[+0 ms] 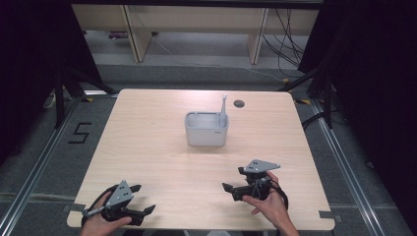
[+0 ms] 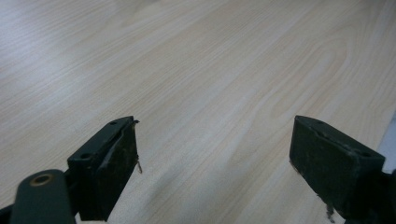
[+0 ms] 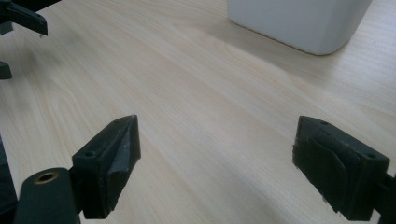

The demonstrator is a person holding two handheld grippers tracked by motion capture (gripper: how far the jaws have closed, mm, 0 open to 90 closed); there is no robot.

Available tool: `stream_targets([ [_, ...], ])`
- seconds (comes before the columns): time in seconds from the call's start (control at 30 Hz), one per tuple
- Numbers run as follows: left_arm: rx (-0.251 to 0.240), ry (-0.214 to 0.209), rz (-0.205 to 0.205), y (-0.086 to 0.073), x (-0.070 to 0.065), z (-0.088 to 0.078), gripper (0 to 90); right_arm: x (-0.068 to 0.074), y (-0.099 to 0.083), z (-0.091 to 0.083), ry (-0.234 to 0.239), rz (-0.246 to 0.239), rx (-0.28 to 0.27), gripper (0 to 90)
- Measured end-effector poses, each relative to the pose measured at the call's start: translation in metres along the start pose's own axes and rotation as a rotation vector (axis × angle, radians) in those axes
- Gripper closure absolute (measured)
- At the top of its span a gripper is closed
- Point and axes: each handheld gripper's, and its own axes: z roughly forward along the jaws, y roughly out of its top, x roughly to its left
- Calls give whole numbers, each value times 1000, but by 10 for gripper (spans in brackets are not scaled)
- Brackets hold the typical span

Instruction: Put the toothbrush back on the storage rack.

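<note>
From the high view I have the left gripper (image 1: 140,199) near the table's (image 1: 147,142) near-left corner and the right gripper (image 1: 235,179) near-right, both spread wide and holding nothing, while the grey bin (image 1: 206,129) sits mid-table toward the far side with a toothbrush-like stick (image 1: 223,105) standing upright in its right compartment. In the left gripper view my jaws gape over bare wood, empty. In the right gripper view they are equally wide and empty, the bin (image 3: 299,23) ahead at far right, so I judge no step has begun; any next move calls for reaching forward to it.
</note>
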Motion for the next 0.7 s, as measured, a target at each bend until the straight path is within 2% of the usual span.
stream_targets([
  [0.07, -2, -4, -6, 0, 0, 0, 147, 1, -2, -1, -7, 4, 2, 160],
  [0.1, -1, -4, -5, 0, 0, 0, 147, 2, -4, -2, 7, 17, 17, 160],
  [0.13, -1, -4, -5, 0, 0, 0, 147, 1, -5, -2, -13, -12, 11, 160],
  [0.17, -8, -6, -7, 0, -1, 1, 147, 4, -6, -4, -11, 26, 37, 160],
  [0.27, -12, -2, -7, 0, -1, 1, 147, 4, -10, -3, -35, -10, 43, 160],
  [0.3, -9, -1, -7, 0, -1, 0, 147, 4, -11, -4, -25, -10, 62, 160],
  [0.4, -17, -1, -9, -1, -1, 1, 147, 5, -14, -4, -32, -17, 75, 160],
  [0.53, -8, -7, -6, 0, -1, 1, 147, 7, -18, -5, -44, 5, 98, 160],
  [0.57, -7, -8, -5, 0, -1, 1, 147, 7, -19, -5, -39, -12, 104, 160],
  [0.6, 9, -8, 14, 0, 1, -1, 147, 7, -21, -5, -53, -7, 105, 160],
  [0.67, -13, -2, -8, 0, -1, 1, 147, 7, -23, -5, -55, -14, 119, 161],
  [0.7, -5, 1, -5, 0, -1, 0, 147, 7, -23, -5, -52, -23, 123, 161],
])
